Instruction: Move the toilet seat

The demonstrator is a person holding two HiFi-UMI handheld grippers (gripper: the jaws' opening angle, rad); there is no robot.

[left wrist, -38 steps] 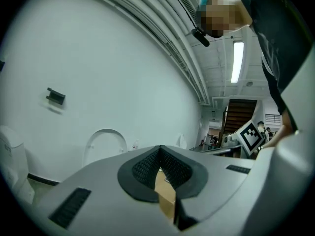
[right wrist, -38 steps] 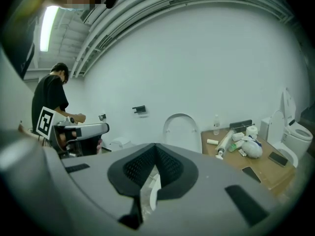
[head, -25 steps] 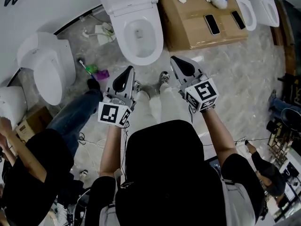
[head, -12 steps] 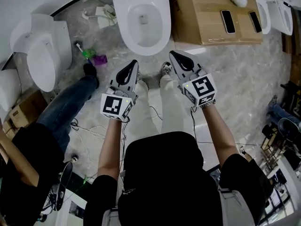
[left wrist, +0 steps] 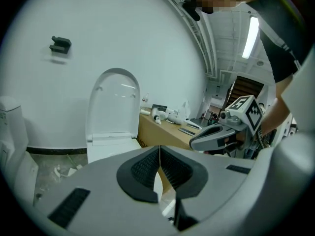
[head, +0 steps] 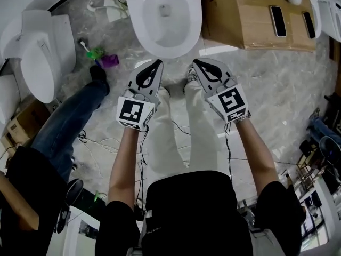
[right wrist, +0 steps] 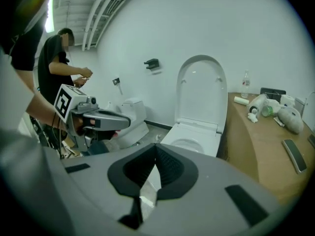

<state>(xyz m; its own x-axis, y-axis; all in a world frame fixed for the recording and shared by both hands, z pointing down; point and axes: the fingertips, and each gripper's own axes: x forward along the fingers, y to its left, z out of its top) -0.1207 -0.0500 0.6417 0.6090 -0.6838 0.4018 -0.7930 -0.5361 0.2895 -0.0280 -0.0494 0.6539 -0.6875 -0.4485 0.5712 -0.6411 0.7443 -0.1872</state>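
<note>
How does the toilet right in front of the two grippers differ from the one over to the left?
The middle toilet has its lid upright and bowl open; the left toilet is shut. The middle toilet sits straight ahead of the left gripper and right gripper; the left toilet stands off to their left. Both are white.

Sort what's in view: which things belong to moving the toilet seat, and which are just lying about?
Job in hand:
- toilet straight ahead, its raised lid
- left gripper and right gripper, both shut and empty

Lying about:
- cardboard box with phones on it
- second toilet at left
- purple object on the floor
- cables
</note>
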